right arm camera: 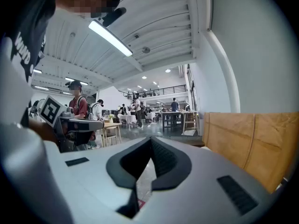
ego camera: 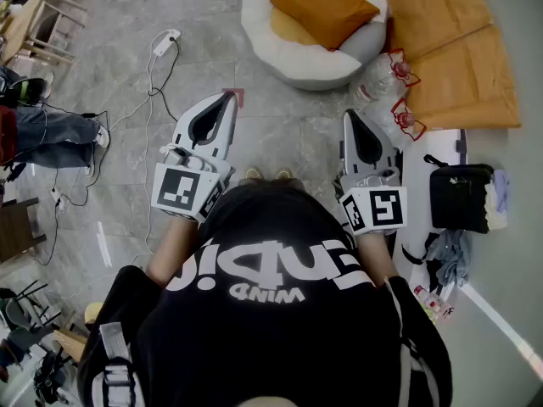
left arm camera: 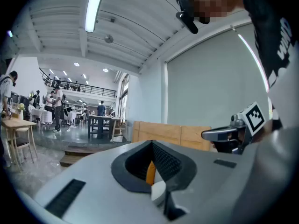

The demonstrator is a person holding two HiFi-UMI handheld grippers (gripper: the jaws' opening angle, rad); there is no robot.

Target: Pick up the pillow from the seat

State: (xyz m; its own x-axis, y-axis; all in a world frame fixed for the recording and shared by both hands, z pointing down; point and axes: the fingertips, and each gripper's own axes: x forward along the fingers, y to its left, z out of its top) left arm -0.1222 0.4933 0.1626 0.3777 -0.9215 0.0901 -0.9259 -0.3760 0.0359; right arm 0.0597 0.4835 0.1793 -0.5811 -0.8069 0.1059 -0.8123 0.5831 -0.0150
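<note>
An orange pillow (ego camera: 322, 7) lies on a round white seat (ego camera: 284, 62) on the floor at the top of the head view. A sliver of the pillow (left arm camera: 150, 172) shows through the jaw slot in the left gripper view. My left gripper (ego camera: 227, 97) is shut and empty, held short of the seat and to its lower left. My right gripper (ego camera: 350, 114) is also shut and empty, just below the seat's near rim. Both point toward the seat. In each gripper view the jaws meet with nothing between them: left gripper (left arm camera: 152, 143), right gripper (right arm camera: 150, 141).
Cardboard sheets (ego camera: 458, 49) lean at the right of the seat, with clear plastic bottles (ego camera: 386, 79) in front of them. A black bag (ego camera: 461, 195) sits at the right. A power strip and cable (ego camera: 165, 41) trail on the floor at the left, near a person's legs (ego camera: 51, 130).
</note>
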